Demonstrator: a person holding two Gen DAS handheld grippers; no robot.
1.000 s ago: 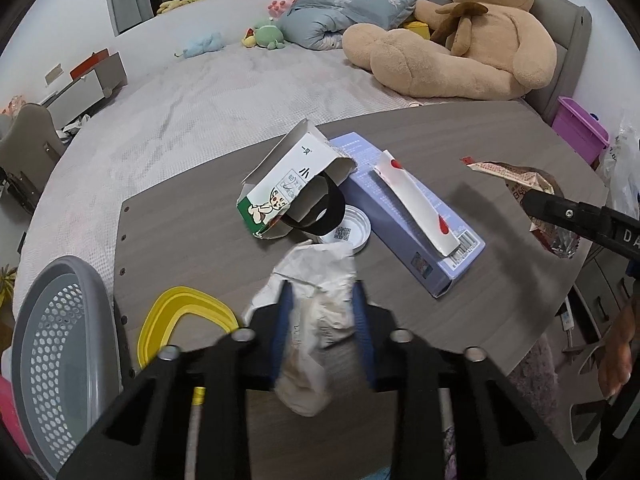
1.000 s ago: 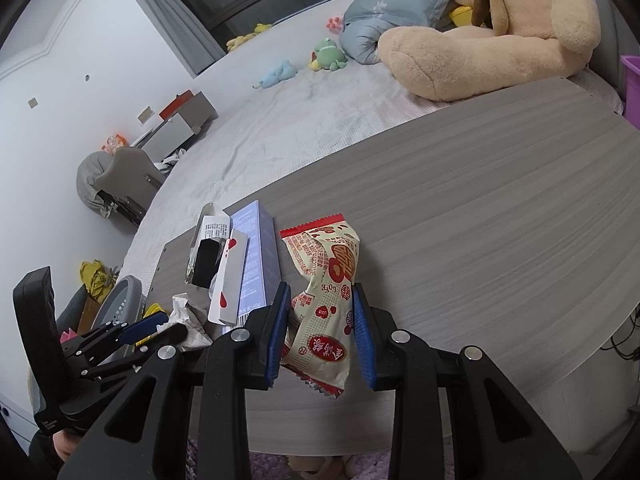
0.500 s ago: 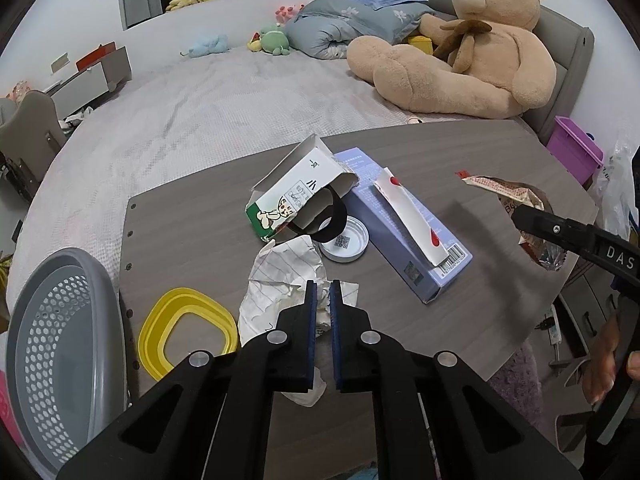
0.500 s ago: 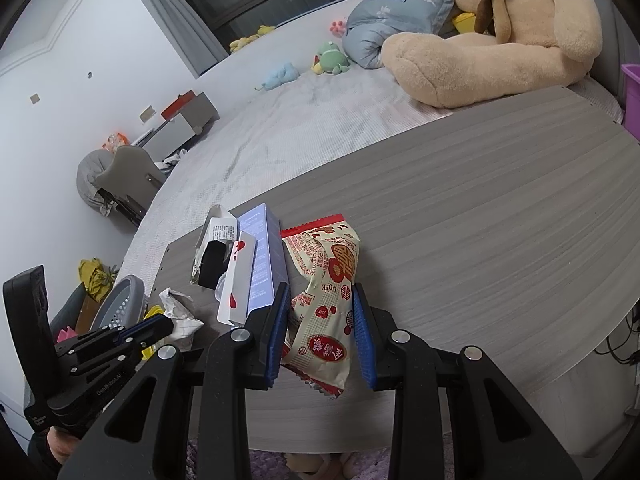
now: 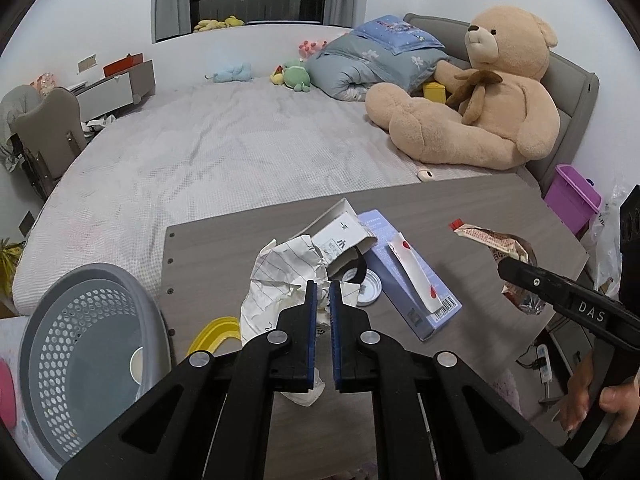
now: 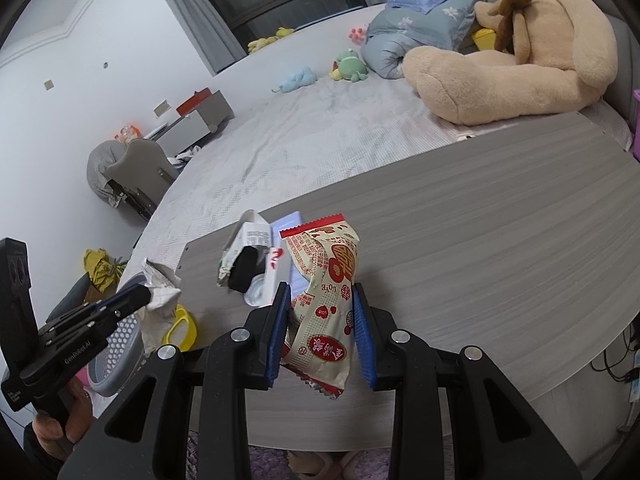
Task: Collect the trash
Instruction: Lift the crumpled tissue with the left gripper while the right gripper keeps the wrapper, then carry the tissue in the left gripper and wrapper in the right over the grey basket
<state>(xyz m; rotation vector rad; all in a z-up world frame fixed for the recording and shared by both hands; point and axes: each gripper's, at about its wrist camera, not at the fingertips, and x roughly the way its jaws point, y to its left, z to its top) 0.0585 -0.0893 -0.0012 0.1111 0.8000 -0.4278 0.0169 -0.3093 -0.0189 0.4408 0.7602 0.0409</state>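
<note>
My left gripper (image 5: 323, 286) is shut on a crumpled sheet of lined paper (image 5: 280, 280), which hangs lifted above the grey table (image 5: 224, 256). The right wrist view shows that same paper (image 6: 160, 292) pinched at the left gripper's tip. My right gripper (image 6: 320, 300) is shut on a red-and-cream snack wrapper (image 6: 324, 304), held up off the table (image 6: 500, 248). That wrapper (image 5: 496, 242) also shows at the right in the left wrist view. A grey perforated bin (image 5: 88, 356) stands low at the left, beside the table edge.
On the table lie a torn milk carton (image 5: 340, 236), a lavender box (image 5: 412, 280) with a white sachet on it, a round lid (image 5: 368, 288) and a yellow ring (image 5: 216, 334). Behind is a bed with a large teddy bear (image 5: 480, 100). A purple bin (image 5: 572, 196) stands at the right.
The left jaws went from open around the paper to shut on it, then rose with it off the table. The right gripper rose slightly, still holding the wrapper.
</note>
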